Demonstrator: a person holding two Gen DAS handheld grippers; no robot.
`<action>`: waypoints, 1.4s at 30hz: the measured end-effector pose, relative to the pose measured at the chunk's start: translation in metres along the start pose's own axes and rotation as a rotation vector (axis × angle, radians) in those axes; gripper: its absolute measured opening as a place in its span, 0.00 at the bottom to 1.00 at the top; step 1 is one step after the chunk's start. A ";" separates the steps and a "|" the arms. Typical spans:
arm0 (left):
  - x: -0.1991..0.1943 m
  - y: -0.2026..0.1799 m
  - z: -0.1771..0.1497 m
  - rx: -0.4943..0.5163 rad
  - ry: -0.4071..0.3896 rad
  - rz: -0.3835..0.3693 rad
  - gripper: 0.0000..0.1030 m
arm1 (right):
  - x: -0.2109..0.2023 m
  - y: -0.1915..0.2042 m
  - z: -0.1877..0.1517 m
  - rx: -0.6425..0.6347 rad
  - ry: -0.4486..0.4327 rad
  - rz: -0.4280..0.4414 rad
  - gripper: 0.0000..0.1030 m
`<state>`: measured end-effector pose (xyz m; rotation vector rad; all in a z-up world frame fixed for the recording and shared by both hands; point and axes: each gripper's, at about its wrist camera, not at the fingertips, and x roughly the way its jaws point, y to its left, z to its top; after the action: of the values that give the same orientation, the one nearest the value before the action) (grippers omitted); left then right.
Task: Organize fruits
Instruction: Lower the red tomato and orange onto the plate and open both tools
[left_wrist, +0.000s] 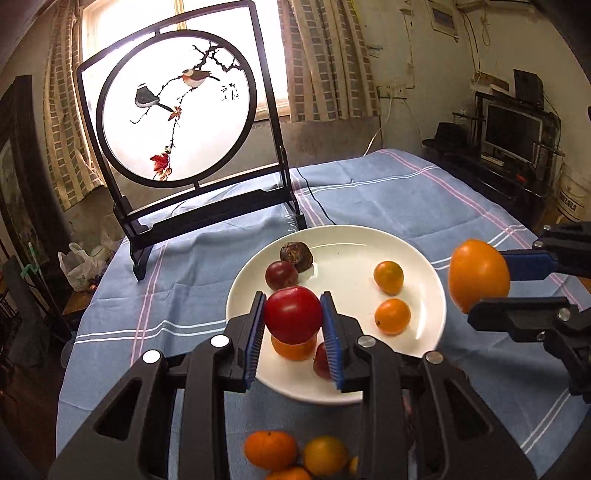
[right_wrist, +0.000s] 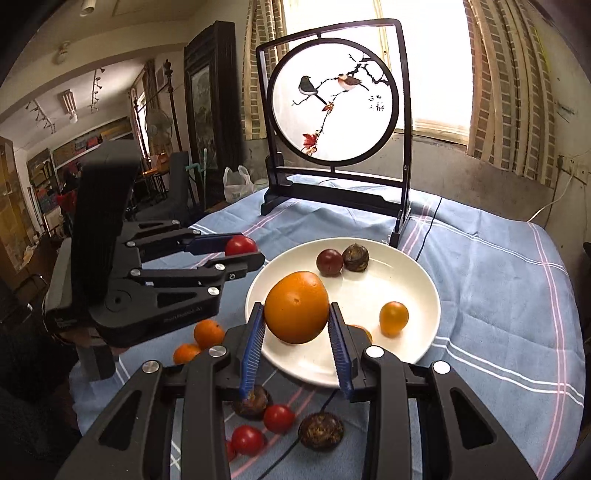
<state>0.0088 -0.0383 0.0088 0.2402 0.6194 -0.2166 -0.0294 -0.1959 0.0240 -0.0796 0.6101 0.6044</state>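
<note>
Left gripper (left_wrist: 293, 325) fingers clamp round red tomato (left_wrist: 293, 314); right gripper (right_wrist: 297, 334) fingers clamp big round orange (right_wrist: 296, 307). Both above white ceramic plate (right_wrist: 413, 354) w/ fruit; dropped, either could roll off or knock others.

Bird screen (left_wrist: 177, 122) behind plate (left_wrist: 424, 258).

A bright window (left_wrist: 184, 22) glows behind checked curtains (left_wrist: 321, 62); a dark monitor (left_wrist: 511, 131) stands by the stained wall (left_wrist: 413, 55); a blue striped cloth covers the table (left_wrist: 388, 192).
</note>
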 end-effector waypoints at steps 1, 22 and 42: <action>0.007 0.001 0.003 -0.006 0.004 0.001 0.28 | 0.005 -0.004 0.005 0.010 -0.003 0.001 0.34; 0.086 0.005 0.003 -0.051 0.106 -0.026 0.28 | 0.072 -0.040 0.003 0.134 0.033 -0.007 0.34; 0.102 0.007 -0.004 -0.076 0.149 -0.042 0.50 | 0.083 -0.057 -0.006 0.206 0.033 -0.046 0.60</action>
<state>0.0900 -0.0433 -0.0539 0.1705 0.7800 -0.2167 0.0534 -0.2025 -0.0330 0.0899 0.6974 0.4933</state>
